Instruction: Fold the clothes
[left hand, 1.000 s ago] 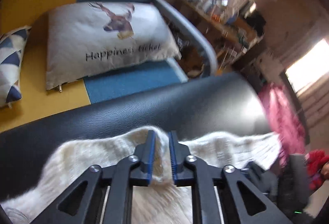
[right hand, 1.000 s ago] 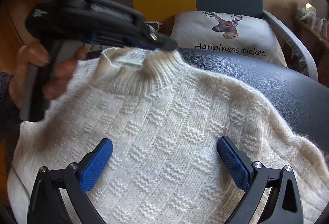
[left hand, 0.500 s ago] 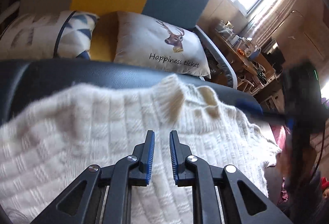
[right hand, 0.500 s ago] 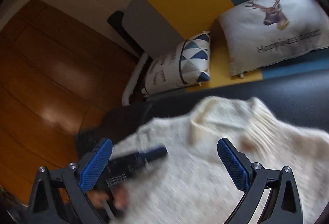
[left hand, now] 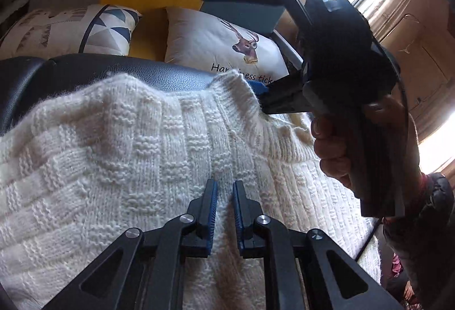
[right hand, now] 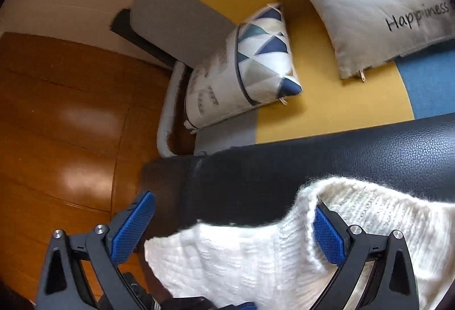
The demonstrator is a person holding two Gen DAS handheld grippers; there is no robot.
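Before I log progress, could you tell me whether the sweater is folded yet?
Not folded: the sweater lies spread over the black cushion, collar showing.

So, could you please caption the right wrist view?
Open right gripper straddling the cream sweater's collar on a black cushion.

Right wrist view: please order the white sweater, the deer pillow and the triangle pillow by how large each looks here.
1. white sweater, though it lies nearest the camera and is cut off.
2. deer pillow, also cut off by the frame.
3. triangle pillow.
The first two look close, so their order is unsure.
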